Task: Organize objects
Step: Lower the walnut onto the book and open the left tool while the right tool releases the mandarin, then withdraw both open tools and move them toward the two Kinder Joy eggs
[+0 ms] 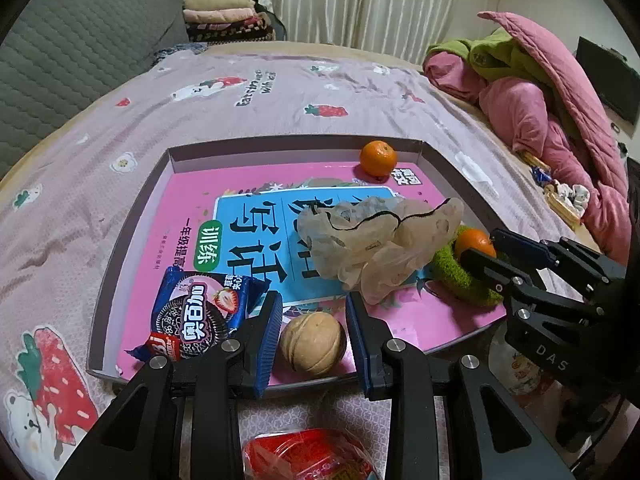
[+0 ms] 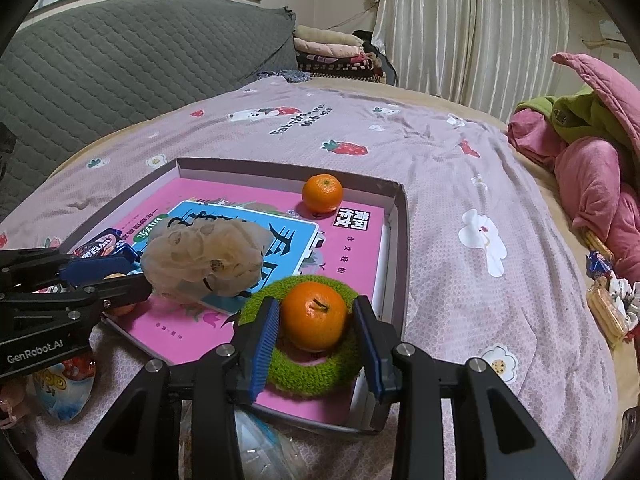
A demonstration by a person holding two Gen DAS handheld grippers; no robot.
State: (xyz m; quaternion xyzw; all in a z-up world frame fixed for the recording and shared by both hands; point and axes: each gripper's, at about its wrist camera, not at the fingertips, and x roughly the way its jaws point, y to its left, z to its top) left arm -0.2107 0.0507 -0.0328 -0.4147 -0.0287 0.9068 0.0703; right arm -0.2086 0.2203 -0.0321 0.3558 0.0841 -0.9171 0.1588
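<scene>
While both tongs gape, left tongs (image 1: pixel 312 340) straddle walnut (image 1: pixel 313 344) — right tongs (image 2: pixel 318 332) flank tangerine (image 2: pixel 314 316) inside green ring (image 2: pixel 308 376), shallow box (image 2: pixel 400 240) on bed

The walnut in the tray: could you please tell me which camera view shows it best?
The left wrist view: the walnut sits whole between the open left gripper. The right wrist view shows only a sliver of it behind that gripper's finger.

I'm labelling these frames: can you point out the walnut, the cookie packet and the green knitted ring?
walnut (image 1: pixel 313 344), left wrist view, middle of its shell.
cookie packet (image 1: pixel 196 318), left wrist view, printed front.
green knitted ring (image 2: pixel 316 374), right wrist view, its near arc below the orange.
</scene>
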